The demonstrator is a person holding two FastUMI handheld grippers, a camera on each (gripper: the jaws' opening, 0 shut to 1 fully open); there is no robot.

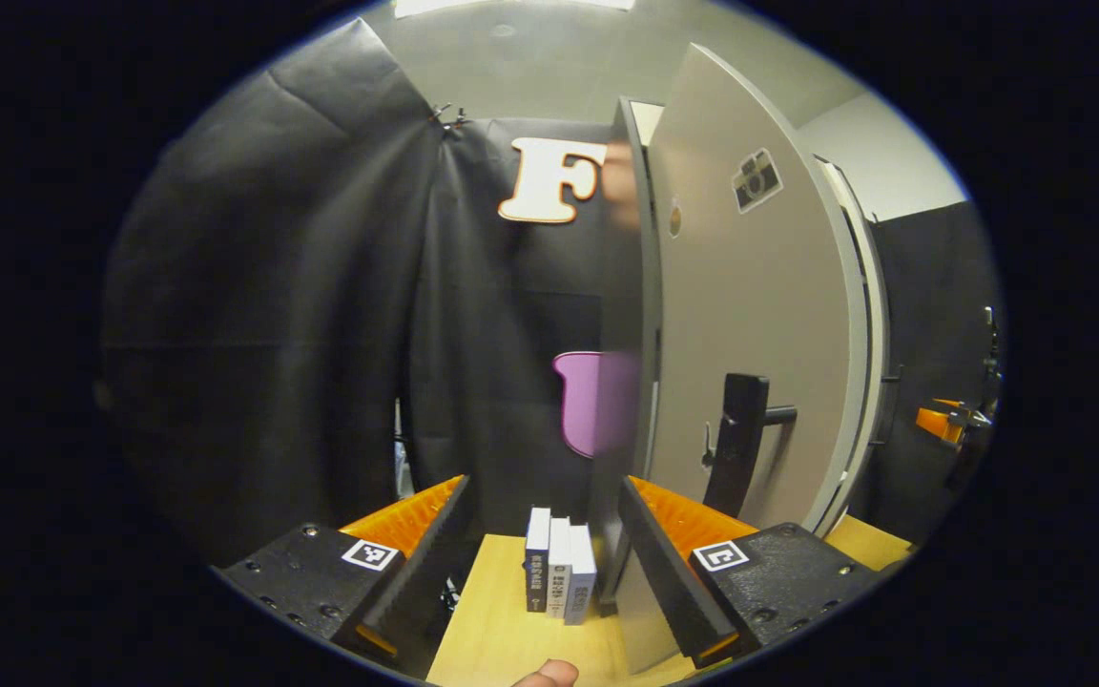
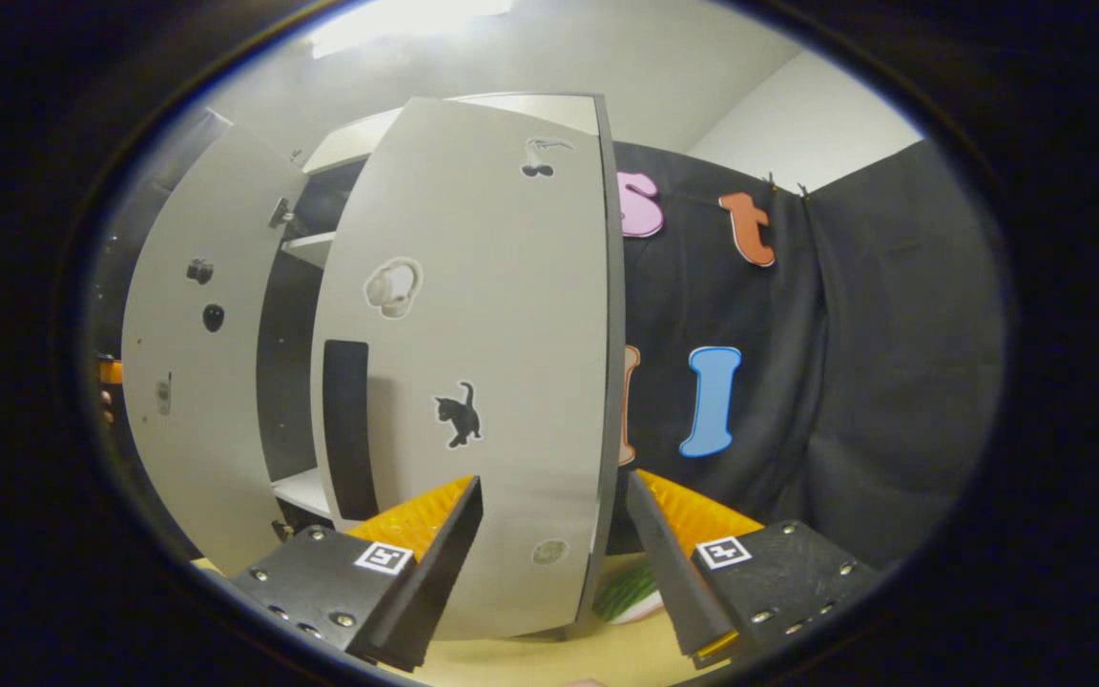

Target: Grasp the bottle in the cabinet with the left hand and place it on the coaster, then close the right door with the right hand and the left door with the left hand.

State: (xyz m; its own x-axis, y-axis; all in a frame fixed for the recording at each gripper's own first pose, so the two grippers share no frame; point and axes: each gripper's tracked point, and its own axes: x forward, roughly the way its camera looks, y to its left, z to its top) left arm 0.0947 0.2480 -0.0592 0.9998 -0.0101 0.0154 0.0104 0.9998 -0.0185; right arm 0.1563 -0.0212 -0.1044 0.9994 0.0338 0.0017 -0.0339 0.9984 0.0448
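Both claws, left (image 1: 545,563) and right (image 2: 554,558), gape empty over wooden tabletop (image 1: 497,630) (cabinet doors ajar).

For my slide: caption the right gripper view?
Open gripper straddling the edge of the ajar right cabinet door, cat sticker facing the camera.

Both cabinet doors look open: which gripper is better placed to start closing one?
Right. The right gripper has open jaws straddling the grey right door's free edge. The left gripper likewise sits by the grey left door.
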